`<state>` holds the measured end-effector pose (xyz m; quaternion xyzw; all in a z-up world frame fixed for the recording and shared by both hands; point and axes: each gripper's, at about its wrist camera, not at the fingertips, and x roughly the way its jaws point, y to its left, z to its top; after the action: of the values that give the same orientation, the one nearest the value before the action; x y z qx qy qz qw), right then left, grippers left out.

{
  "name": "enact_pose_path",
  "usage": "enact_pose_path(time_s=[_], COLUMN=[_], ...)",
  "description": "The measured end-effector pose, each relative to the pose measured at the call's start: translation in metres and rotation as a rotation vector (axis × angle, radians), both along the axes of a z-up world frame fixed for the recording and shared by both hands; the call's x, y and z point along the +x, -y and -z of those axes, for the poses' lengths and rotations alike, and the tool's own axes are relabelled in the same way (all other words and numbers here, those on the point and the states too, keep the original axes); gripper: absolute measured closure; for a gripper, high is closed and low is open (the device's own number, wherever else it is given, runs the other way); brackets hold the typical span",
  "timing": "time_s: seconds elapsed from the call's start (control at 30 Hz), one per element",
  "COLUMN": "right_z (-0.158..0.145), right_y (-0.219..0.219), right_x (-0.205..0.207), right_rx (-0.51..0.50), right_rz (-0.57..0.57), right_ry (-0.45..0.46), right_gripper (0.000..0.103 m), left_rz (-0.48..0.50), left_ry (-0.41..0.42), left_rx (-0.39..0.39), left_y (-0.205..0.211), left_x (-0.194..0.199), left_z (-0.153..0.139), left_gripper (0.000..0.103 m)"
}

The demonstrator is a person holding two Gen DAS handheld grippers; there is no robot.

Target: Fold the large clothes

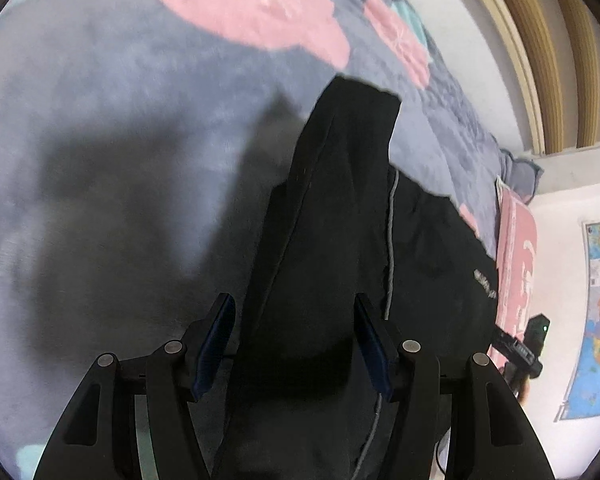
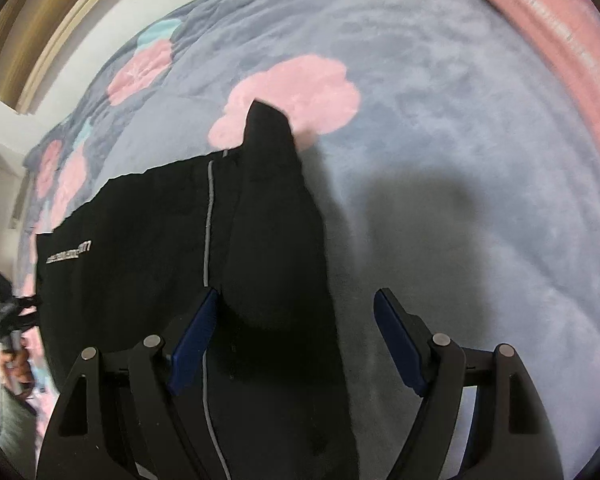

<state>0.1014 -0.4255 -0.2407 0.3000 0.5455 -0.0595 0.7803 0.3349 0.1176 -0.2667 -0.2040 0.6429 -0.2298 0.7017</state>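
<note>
While the black jacket (image 1: 428,240) lies flat on the blanket (image 1: 100,140), both sleeves are folded in — left gripper (image 1: 296,344) and right gripper (image 2: 296,344) released, body folds remaining.

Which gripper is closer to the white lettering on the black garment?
Hard to call. Lettering lies left of the right gripper; in the left view it lies right of the left gripper.

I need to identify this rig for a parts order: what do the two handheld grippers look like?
Both match: the left gripper and right gripper have matte black angular linkage arms with round silver pivot pins, and each finger carries a flat dark blue pad. No cables or markings are visible on them.
</note>
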Motion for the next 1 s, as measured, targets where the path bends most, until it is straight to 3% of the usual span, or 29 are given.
enact_pose_path(time_s=[0.23, 0.47, 0.5, 0.53, 0.57, 0.63, 0.67, 0.8, 0.87, 0.9, 1.0], right_z=[0.031, 0.055, 0.054, 0.048, 0.043, 0.034, 0.028, 0.033, 0.043, 0.050, 0.053], right_y=[-0.015, -0.024, -0.026, -0.031, -0.034, -0.040, -0.044, -0.052, -0.053, -0.053, -0.054], right_x=[0.022, 0.037, 0.037, 0.038, 0.037, 0.035, 0.035, 0.041, 0.048, 0.050, 0.050], right_rx=[0.112, 0.225, 0.223, 0.206, 0.189, 0.159, 0.138, 0.130, 0.147, 0.180, 0.222], right_rz=[-0.077, -0.059, -0.067, -0.087, -0.102, -0.132, -0.154, -0.188, -0.182, -0.170, -0.141], right_ry=[-0.022, -0.028, -0.020, -0.002, 0.007, 0.018, 0.020, -0.010, -0.036, -0.046, -0.034], right_gripper=[0.022, 0.013, 0.020, 0.029, 0.032, 0.046, 0.047, 0.039, 0.027, 0.022, 0.025], left_rz=[0.006, -0.003, 0.000, 0.011, 0.022, 0.037, 0.041, 0.041, 0.022, 0.011, -0.033], left_ry=[-0.047, -0.057, -0.039, -0.018, 0.004, 0.030, 0.031, 0.010, -0.025, -0.054, -0.062], left_rx=[-0.068, -0.117, -0.118, -0.131, -0.136, -0.150, -0.167, -0.167, -0.150, -0.158, -0.189], left_y=[0.012, 0.015, 0.015, 0.016, 0.017, 0.016, 0.015, 0.015, 0.018, 0.020, 0.020], left_x=[0.002, -0.002, -0.004, -0.007, -0.011, -0.016, -0.018, -0.018, -0.016, -0.015, -0.017], left_z=[0.022, 0.031, 0.028, 0.024, 0.018, 0.009, 0.006, 0.011, 0.024, 0.033, 0.038], left_gripper=[0.032, 0.032, 0.037, 0.051, 0.057, 0.062, 0.062, 0.057, 0.038, 0.037, 0.040])
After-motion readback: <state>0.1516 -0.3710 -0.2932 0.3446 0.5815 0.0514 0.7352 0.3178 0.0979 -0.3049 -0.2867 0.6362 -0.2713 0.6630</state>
